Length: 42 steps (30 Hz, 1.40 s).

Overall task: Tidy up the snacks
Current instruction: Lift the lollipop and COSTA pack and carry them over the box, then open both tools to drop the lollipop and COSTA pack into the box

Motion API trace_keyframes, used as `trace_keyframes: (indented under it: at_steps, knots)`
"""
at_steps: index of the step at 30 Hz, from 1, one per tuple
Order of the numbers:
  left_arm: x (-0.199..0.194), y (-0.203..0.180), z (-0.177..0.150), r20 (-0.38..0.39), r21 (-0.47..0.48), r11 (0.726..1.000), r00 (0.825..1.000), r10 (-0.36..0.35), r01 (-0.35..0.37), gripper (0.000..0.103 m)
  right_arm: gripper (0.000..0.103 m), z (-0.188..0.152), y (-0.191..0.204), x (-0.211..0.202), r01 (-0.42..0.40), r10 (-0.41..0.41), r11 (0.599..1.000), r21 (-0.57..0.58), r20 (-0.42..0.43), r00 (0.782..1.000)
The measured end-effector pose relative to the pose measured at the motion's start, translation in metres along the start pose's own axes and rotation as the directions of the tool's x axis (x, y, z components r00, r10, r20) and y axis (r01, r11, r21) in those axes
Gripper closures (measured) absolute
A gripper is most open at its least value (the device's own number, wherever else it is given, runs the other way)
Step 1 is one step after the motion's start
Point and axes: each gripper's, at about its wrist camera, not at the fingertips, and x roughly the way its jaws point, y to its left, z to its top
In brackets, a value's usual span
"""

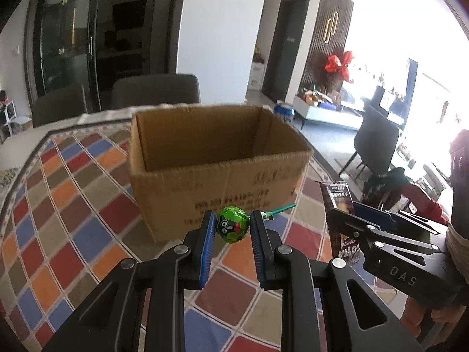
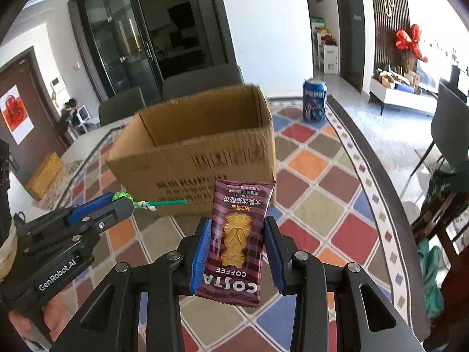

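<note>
Lollipop point(image 1: 233, 225): a round sweet in green printed wrap, pinched between the blue pads of the left tool point(image 1: 231, 228); its green stick point(image 2: 168, 203) points sideways toward the right tool. It hangs in the air just in front of the near wall of the cardboard box, below the box rim.
Biscuit packet point(image 2: 237, 240): a maroon striped Costa Coffee wrapper with a cat-shaped biscuit printed on it, held upright with the print upside down. It is gripped at its sides by the right tool point(image 2: 239, 252) and sits in front of the box's near right corner, off the bench.
Left tool: closed on the lollipop head, blue pads touching the wrap on both sides.
Right tool: closed on the packet, beside the left tool, to its right.
Cardboard box point(image 1: 217, 158): open at the top, standing on the bench, printed text on its near wall. The inside shows bare cardboard walls; its floor is hidden.
Bench point(image 1: 76, 234): covered by a cloth of coloured diamond patches in red, blue, orange and olive, spreading all around the box.
Blue can point(image 2: 314, 99): upright on the bench, behind the box and off its right far corner, well apart from both tools.
Chairs point(image 1: 155, 91): two grey backs behind the box, at the far edge of the bench.
</note>
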Motion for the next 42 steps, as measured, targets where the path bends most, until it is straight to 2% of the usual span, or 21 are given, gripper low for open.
trace_keyframes:
  at_steps: [8,20,30,42]
  knots:
    - [-0.015,0.009,0.023,0.064,0.005,1.0,0.998,0.023,-0.023,0.078,0.066,0.028,0.012,-0.008,-0.015,0.017,0.999,-0.032,0.068,0.998]
    - [-0.01,0.027,0.058,0.099,-0.007,0.999,0.994,0.052,-0.052,0.078,0.066,0.069,0.028,-0.006,-0.006,0.018,0.996,-0.089,0.132,0.991]
    - [0.013,0.044,0.084,0.073,-0.027,0.997,0.994,0.079,-0.077,0.078,0.066,0.104,0.04,0.01,-0.012,0.03,0.992,-0.127,0.145,0.989]
    - [0.047,0.057,0.094,0.019,-0.03,0.995,0.995,0.098,-0.098,0.078,0.065,0.124,0.049,0.045,0.0,0.018,0.988,-0.153,0.112,0.994]
